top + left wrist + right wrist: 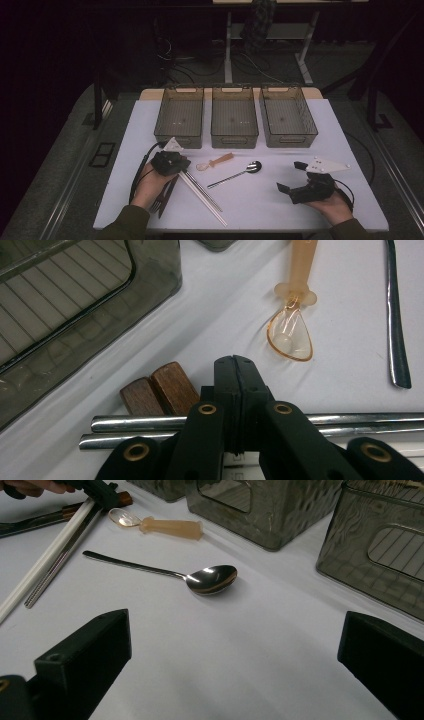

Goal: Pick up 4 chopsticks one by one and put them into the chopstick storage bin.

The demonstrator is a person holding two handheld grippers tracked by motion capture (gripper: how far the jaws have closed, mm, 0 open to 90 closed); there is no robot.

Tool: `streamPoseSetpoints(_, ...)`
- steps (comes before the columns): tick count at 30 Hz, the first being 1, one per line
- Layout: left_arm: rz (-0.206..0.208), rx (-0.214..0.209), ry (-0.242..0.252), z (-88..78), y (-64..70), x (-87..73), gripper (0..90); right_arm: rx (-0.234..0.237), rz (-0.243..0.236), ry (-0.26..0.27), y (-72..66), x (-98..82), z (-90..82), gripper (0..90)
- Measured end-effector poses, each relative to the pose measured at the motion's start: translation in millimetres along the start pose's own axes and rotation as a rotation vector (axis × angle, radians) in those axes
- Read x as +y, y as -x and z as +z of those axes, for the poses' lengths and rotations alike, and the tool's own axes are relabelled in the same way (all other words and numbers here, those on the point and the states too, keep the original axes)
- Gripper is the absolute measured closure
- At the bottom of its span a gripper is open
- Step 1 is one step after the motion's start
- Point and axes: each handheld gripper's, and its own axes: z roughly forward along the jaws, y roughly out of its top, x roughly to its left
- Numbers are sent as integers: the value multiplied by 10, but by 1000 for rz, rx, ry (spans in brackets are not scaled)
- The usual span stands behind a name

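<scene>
High view: your left tongs [176, 165] sit at about eight o'clock on the desk [345, 200], over the top ends of the metal chopsticks [202, 191]; your right tongs [290, 176] rest at four o'clock, jaws wide.

Left gripper view: the jaws are pressed together with nothing between them, above the chopsticks, the amber spoon [291, 335] at one o'clock.

Right gripper view: spread jaws frame the steel spoon [210, 579] at twelve o'clock.
</scene>
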Motion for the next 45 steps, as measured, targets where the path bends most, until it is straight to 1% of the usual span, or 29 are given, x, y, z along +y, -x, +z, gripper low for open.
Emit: streamPoseSetpoints(45,7,-7,-23,-49,10,-55,889,-6,-1,2,3,-3,-19,4)
